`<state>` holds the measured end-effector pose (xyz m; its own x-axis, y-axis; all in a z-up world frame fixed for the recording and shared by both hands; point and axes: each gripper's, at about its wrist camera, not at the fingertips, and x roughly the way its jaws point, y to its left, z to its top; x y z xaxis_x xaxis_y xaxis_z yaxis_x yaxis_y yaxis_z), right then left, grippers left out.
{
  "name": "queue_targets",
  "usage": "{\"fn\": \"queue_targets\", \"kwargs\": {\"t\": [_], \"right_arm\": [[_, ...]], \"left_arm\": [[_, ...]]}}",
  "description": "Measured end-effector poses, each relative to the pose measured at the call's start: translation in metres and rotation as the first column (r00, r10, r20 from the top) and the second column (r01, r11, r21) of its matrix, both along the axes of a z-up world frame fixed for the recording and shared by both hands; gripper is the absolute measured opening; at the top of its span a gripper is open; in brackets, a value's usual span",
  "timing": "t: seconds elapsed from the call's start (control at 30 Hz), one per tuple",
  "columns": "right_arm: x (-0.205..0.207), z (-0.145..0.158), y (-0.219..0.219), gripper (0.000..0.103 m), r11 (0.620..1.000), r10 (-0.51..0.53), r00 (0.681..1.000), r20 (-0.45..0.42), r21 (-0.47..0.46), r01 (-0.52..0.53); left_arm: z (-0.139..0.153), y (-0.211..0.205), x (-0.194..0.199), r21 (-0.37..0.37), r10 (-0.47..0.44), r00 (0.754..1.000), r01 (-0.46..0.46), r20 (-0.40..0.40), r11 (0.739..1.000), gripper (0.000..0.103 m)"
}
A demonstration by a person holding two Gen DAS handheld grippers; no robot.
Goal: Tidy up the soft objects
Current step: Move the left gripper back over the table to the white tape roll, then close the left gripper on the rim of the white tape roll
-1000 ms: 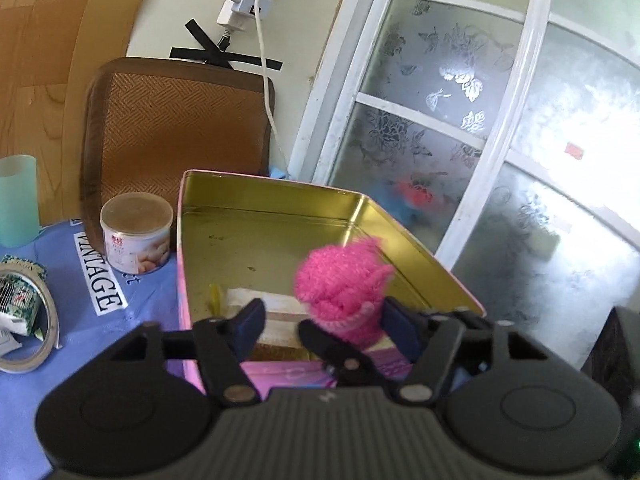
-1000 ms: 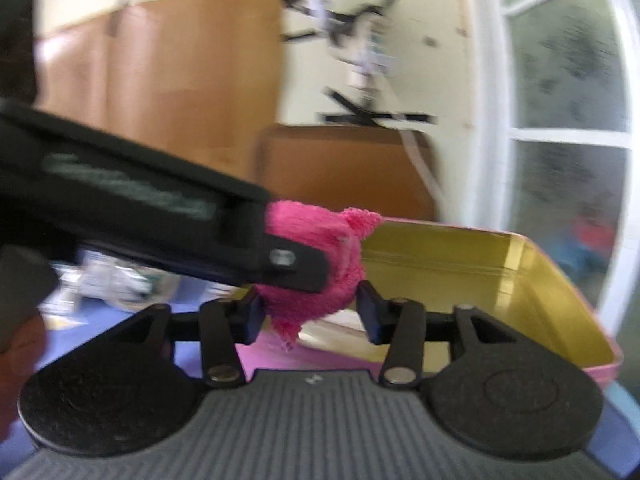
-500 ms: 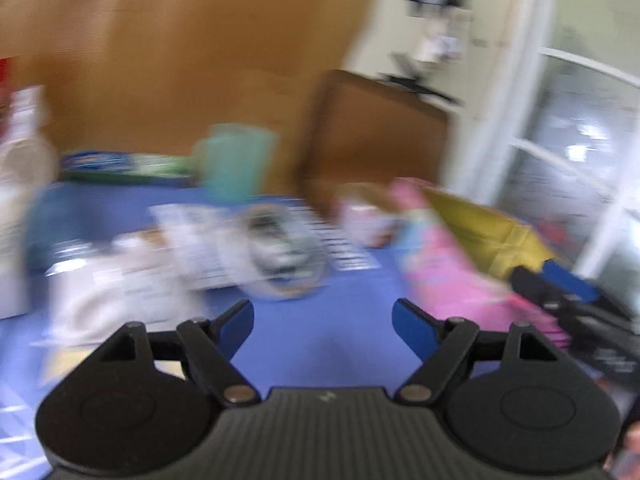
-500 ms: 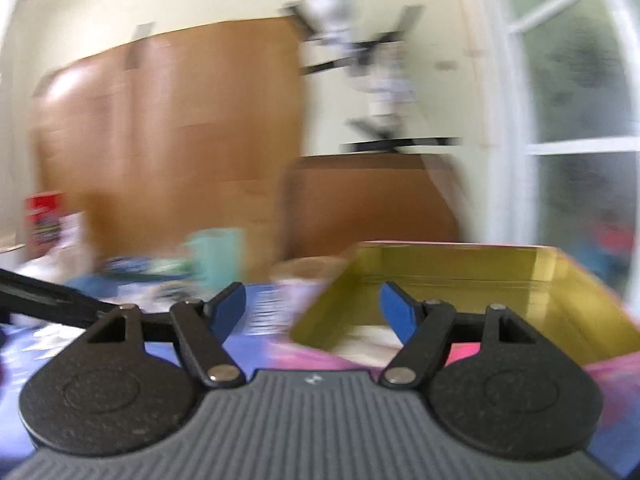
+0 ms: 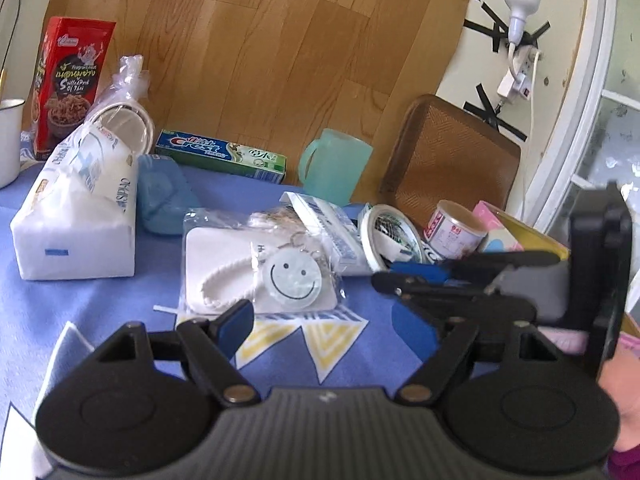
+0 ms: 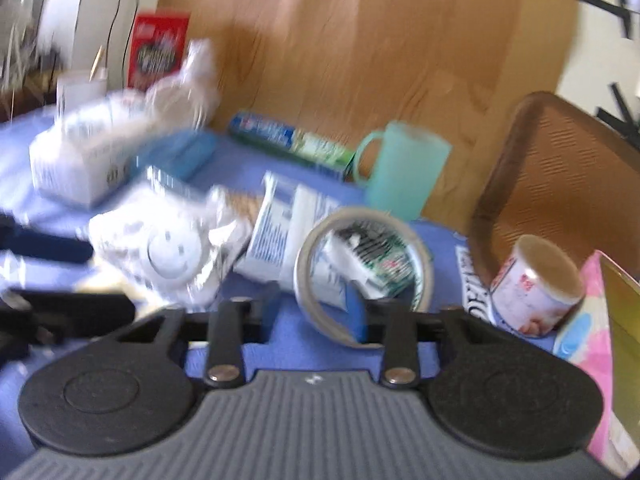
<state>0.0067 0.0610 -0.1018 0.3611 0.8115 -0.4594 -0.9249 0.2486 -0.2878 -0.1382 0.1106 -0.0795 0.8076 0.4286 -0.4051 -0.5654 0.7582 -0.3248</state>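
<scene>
My left gripper (image 5: pixel 336 320) is open and empty above the blue cloth, facing a bagged white item with a smiley keyring (image 5: pixel 290 274). My right gripper (image 6: pixel 316 312) is open and empty, low over the cloth by a tape roll (image 6: pixel 362 268); it also shows at the right of the left wrist view (image 5: pixel 460 276). The pink tin with a gold inside (image 5: pixel 520 236) sits at the far right, mostly hidden; its edge shows in the right wrist view (image 6: pixel 612 320). The pink knitted object is out of view.
A white tissue pack (image 5: pixel 76 216), a blue pouch (image 5: pixel 164 196), a Crest box (image 5: pixel 220 156), a teal mug (image 5: pixel 334 164), a small can (image 5: pixel 454 230), a red snack box (image 5: pixel 68 84) and a brown chair back (image 5: pixel 448 160) crowd the table.
A second ago both grippers were at the pink knitted object over the tin. Both have let go and swung left toward the cluttered table, now open and empty.
</scene>
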Motion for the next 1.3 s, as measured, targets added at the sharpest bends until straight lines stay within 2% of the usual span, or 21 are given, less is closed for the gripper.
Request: {"fn": "queue_targets", "kwargs": {"t": [0.17, 0.27, 0.33, 0.4, 0.47, 0.5, 0.53, 0.57, 0.6, 0.67, 0.73, 0.77, 0.8, 0.83, 0.93, 1.07, 1.17, 1.3], "right_arm": [[-0.028, 0.012, -0.059, 0.012, 0.996, 0.077, 0.997, -0.016, 0.033, -0.077], [-0.054, 0.013, -0.099, 0.012, 0.988, 0.155, 0.988, -0.013, 0.019, -0.155], [-0.066, 0.013, -0.123, 0.016, 0.983, 0.179, 0.984, -0.013, 0.049, -0.179], [-0.064, 0.015, -0.139, 0.033, 0.981, 0.168, 0.984, -0.065, 0.105, -0.161], [-0.055, 0.015, -0.148, 0.055, 0.980, 0.134, 0.984, -0.120, 0.166, -0.113], [-0.049, 0.013, -0.150, 0.061, 0.979, 0.115, 0.984, -0.135, 0.184, -0.089], [-0.044, 0.010, -0.147, 0.077, 0.981, 0.091, 0.984, -0.152, 0.183, -0.062], [-0.038, 0.007, -0.142, 0.088, 0.985, 0.069, 0.984, -0.166, 0.170, -0.040], [-0.032, 0.003, -0.137, 0.090, 0.988, 0.060, 0.982, -0.179, 0.152, -0.032], [-0.020, -0.006, -0.125, 0.091, 0.995, 0.046, 0.979, -0.200, 0.093, -0.028], [-0.010, -0.013, -0.111, 0.091, 0.999, 0.001, 0.978, -0.208, 0.033, 0.006], [-0.005, -0.014, -0.107, 0.092, 0.999, -0.001, 0.974, -0.227, 0.042, 0.011], [-0.001, -0.014, -0.105, 0.092, 0.999, 0.002, 0.968, -0.249, 0.044, 0.009], [0.000, -0.013, -0.103, 0.080, 0.999, 0.007, 0.968, -0.252, 0.054, 0.007], [-0.007, -0.014, -0.107, 0.079, 0.997, 0.003, 0.973, -0.231, 0.082, 0.016], [-0.016, -0.005, -0.135, 0.079, 0.980, -0.006, 0.990, -0.141, 0.196, 0.034], [-0.021, 0.005, -0.155, 0.079, 0.956, -0.070, 0.997, -0.038, 0.282, 0.078], [-0.016, 0.019, -0.182, 0.079, 0.913, -0.187, 0.980, 0.063, 0.380, 0.150]], "left_arm": [[-0.002, 0.007, -0.010, -0.064, -0.011, 0.999, 0.014, 0.036, 0.998, 0.079], [0.000, 0.005, -0.012, -0.090, -0.045, 0.998, 0.050, 0.047, 0.995, 0.076], [0.001, 0.000, -0.010, -0.099, -0.074, 0.997, 0.077, 0.039, 0.992, 0.075], [0.004, -0.007, -0.005, -0.108, -0.106, 0.994, 0.107, 0.022, 0.988, 0.070], [0.008, -0.019, 0.004, -0.099, -0.139, 0.990, 0.136, -0.023, 0.986, 0.066], [0.010, -0.024, 0.010, -0.090, -0.155, 0.987, 0.150, -0.043, 0.985, 0.066], [0.012, -0.029, 0.017, -0.082, -0.172, 0.983, 0.166, -0.063, 0.983, 0.065], [0.013, -0.032, 0.024, -0.077, -0.187, 0.979, 0.181, -0.080, 0.981, 0.064], [0.015, -0.036, 0.032, -0.072, -0.200, 0.974, 0.193, -0.106, 0.979, 0.062], [0.014, -0.041, 0.052, -0.063, -0.212, 0.961, 0.204, -0.178, 0.977, 0.060], [0.009, -0.043, 0.070, -0.068, -0.214, 0.947, 0.204, -0.239, 0.977, 0.053], [0.006, -0.045, 0.075, -0.060, -0.210, 0.946, 0.202, -0.246, 0.978, 0.053], [0.005, -0.048, 0.079, -0.037, -0.202, 0.946, 0.200, -0.252, 0.979, 0.048], [0.004, -0.052, 0.081, -0.017, -0.198, 0.945, 0.200, -0.261, 0.980, 0.038], [0.006, -0.059, 0.083, -0.005, -0.185, 0.942, 0.192, -0.281, 0.981, 0.037], [0.025, -0.066, 0.073, -0.016, -0.223, 0.954, 0.225, -0.198, 0.974, 0.035], [0.045, -0.082, 0.080, 0.047, -0.259, 0.955, 0.269, -0.146, 0.962, 0.035], [0.067, -0.105, 0.112, 0.127, -0.327, 0.938, 0.340, -0.115, 0.932, 0.035]]}}
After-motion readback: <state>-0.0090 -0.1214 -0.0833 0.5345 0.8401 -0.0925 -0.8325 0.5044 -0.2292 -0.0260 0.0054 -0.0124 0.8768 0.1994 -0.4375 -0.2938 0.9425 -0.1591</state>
